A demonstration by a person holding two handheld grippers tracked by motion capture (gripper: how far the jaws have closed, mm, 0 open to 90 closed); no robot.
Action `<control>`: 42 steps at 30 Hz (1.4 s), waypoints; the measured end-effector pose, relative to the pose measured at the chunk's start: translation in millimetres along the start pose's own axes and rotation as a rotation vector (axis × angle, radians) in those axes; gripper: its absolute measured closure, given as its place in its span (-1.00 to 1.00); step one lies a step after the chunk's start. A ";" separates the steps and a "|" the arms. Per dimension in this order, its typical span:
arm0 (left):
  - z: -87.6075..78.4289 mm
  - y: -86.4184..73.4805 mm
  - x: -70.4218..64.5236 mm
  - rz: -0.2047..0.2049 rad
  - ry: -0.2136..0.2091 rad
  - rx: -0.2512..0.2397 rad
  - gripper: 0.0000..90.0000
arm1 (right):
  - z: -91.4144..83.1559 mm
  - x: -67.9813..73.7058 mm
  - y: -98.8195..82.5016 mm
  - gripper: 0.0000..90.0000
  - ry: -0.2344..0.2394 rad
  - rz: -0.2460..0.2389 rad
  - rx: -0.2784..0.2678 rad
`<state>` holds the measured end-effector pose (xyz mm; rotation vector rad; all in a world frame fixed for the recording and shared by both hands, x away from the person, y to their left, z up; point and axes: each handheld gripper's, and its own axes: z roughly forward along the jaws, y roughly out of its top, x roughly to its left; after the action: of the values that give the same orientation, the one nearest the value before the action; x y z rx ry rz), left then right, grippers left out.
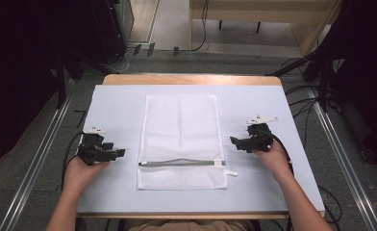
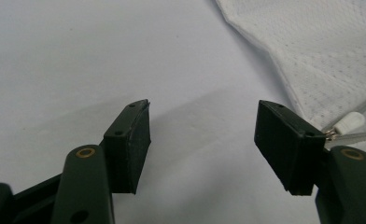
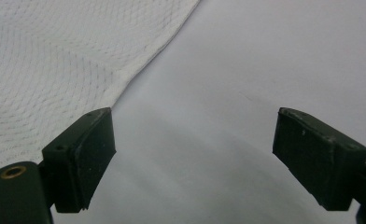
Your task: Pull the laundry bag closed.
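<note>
Mesh bag (image 1: 179, 139) centred on table (image 1: 114, 101), left gripper (image 1: 120, 153) left, right gripper (image 1: 233, 141) right

A white mesh laundry bag (image 1: 181, 139) lies flat at the middle of the surface (image 1: 114, 106), its zipper (image 1: 177, 163) closed across the near end.

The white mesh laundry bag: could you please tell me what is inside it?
The white mesh laundry bag lies flat, with no bulge showing. Its weave hides the interior, so thin contents cannot be ruled out.
</note>
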<state>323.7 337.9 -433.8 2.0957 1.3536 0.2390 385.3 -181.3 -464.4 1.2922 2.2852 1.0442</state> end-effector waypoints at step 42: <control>-6.4 5.1 -3.0 -0.017 -0.071 -0.036 -0.13 | -6.0 11.8 7.0 -0.32 0.039 -0.073 0.046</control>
<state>323.2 336.4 -425.3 2.0428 1.3147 0.1788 379.7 -171.8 -454.3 1.2062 2.3795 1.0065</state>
